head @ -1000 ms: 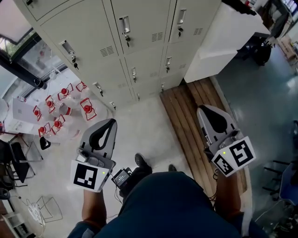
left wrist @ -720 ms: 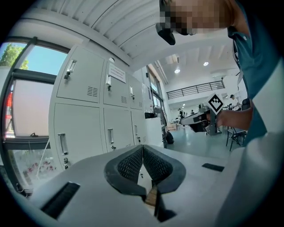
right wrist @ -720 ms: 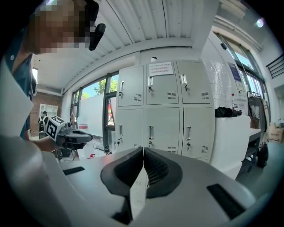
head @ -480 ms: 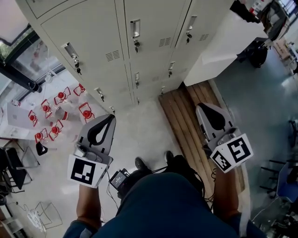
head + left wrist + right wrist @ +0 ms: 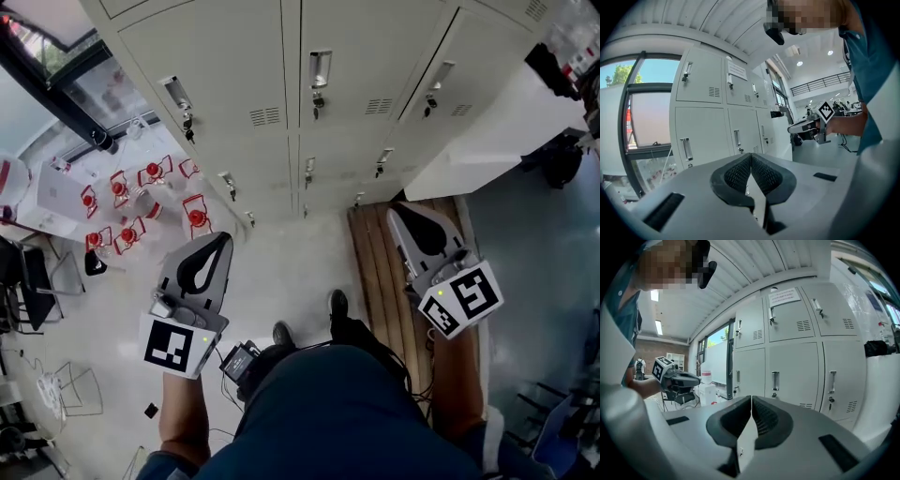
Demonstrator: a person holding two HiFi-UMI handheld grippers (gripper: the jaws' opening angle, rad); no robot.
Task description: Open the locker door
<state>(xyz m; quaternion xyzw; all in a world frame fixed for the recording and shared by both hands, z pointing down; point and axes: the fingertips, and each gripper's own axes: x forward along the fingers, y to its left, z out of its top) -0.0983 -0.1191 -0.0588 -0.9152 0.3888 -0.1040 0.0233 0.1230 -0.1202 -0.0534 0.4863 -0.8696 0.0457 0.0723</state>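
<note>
A bank of cream lockers fills the top of the head view, each door shut, with a metal handle and a key lock beneath it. My left gripper and right gripper point at the lockers from short of them, touching nothing. Both are shut and hold nothing. In the left gripper view the left gripper has its pads pressed together, with the lockers ahead to the left. From the right gripper view, my right gripper faces a lower door handle.
A wooden slatted platform lies on the floor under my right gripper. A white cabinet side juts out right of the lockers. Several red-capped containers sit by the window on the left. A black chair stands far left.
The lockers have slid right and closer in the head view as the person stepped toward them. Both grippers came forward with the person, and both stayed shut.
</note>
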